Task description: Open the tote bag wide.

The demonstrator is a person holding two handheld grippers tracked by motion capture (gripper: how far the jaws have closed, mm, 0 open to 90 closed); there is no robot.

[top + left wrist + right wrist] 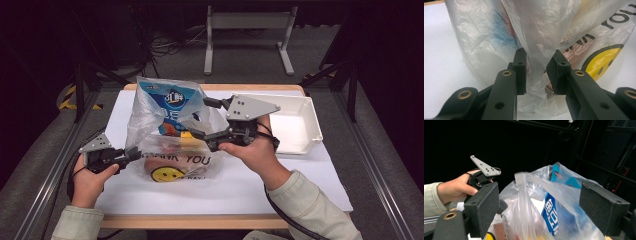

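We are bagging snacks: the plastic bag point(167, 132) stands at centre frame. Our left gripper point(536, 72) pinches its lower side film; our right gripper point(546, 205) hangs wide open and empty above its mouth. Next, probably grasp the handle point(521, 195).

The clear, crinkled plastic carrier bag point(170, 131) stands upright near the middle of the white-covered worktop point(300, 180), printed on its front with black "THANK YOU" lettering and a yellow smiley face low down. Its mouth gapes at the top, one handle loop rising upright. Inside it stands a blue snack packet with white lettering point(172, 100), tilted, with reddish and yellow items lower down.
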